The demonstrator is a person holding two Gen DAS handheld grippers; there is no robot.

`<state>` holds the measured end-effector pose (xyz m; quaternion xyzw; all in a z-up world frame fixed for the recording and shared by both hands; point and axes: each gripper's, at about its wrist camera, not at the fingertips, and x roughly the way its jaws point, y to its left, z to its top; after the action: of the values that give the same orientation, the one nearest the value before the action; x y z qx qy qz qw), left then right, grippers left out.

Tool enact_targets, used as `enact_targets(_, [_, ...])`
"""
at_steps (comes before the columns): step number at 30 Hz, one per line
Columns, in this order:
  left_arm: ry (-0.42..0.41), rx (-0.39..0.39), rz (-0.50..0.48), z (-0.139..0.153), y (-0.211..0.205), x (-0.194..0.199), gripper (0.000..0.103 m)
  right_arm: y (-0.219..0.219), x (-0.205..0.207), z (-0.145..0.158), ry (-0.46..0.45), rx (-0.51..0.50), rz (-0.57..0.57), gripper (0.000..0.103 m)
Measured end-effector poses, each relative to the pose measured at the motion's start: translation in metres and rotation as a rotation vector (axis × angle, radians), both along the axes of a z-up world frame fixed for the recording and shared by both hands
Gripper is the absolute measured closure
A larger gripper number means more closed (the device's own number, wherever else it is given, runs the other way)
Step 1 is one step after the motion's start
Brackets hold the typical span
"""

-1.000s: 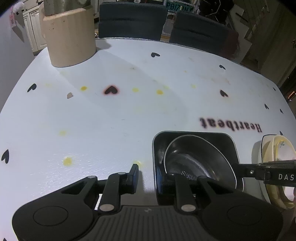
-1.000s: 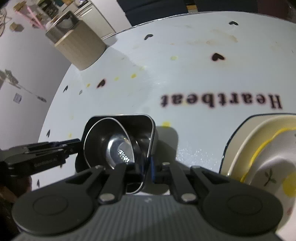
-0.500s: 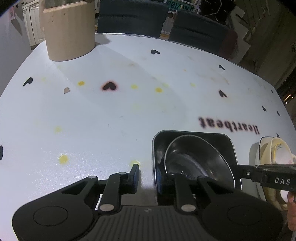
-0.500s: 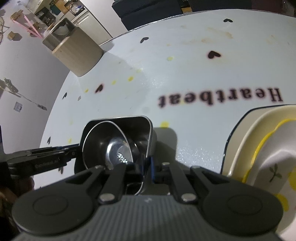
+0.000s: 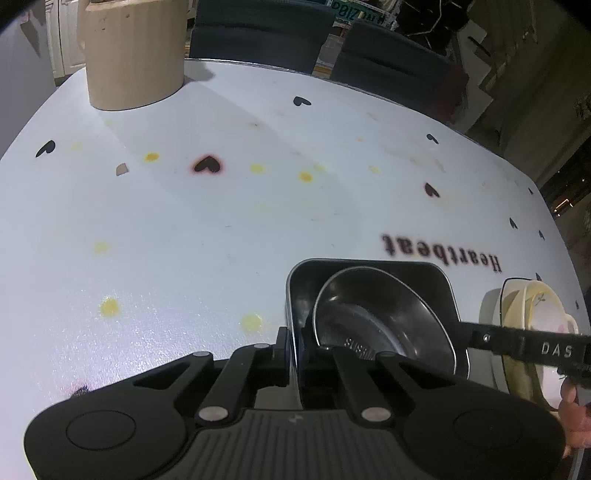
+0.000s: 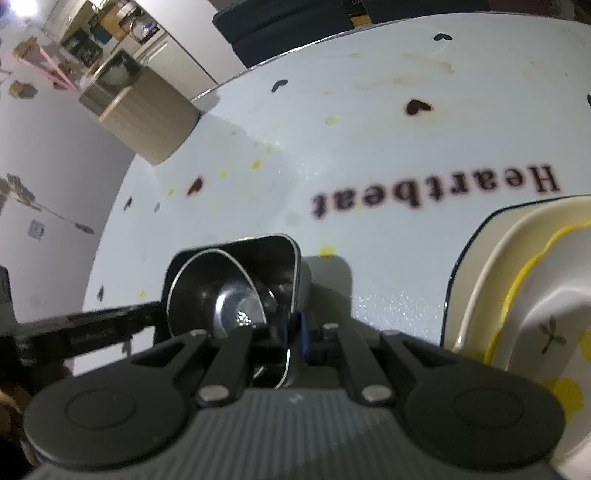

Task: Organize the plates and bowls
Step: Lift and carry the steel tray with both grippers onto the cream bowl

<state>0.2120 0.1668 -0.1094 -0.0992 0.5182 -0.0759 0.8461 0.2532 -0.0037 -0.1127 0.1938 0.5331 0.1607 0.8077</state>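
Observation:
A square steel dish (image 5: 373, 266) holds a tilted round steel bowl (image 5: 373, 314). My left gripper (image 5: 293, 350) is shut on the dish's left wall. My right gripper (image 6: 293, 339) is shut on its opposite wall; the dish (image 6: 288, 254) and bowl (image 6: 210, 291) show in the right wrist view too. The dish hangs a little above the white table (image 5: 221, 221). A stack of cream plates with a yellow rim (image 6: 535, 280) sits to the right and also shows in the left wrist view (image 5: 532, 306).
A tan ribbed container (image 5: 133, 55) stands at the far left of the table. Dark chairs (image 5: 258, 29) stand behind the far edge. The tablecloth carries black hearts and the word Heartbeat (image 5: 443, 254).
My left gripper has closed from open onto the dish's left wall. The dish and both grippers have risen slightly; the table looks farther below.

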Motion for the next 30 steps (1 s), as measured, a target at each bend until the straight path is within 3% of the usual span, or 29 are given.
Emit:
enact_targets(16, [-0.135,-0.15,0.119,0.047,-0.009,-0.027,0.097,-0.038,-0.006,0.046,-0.102,0.147,-0.049,0.096])
enact_targets(30, [-0.14,-0.248,0.087,0.061,-0.085,-0.039,0.095,-0.124,-0.034,0.071,-0.136,0.158,-0.117,0.098])
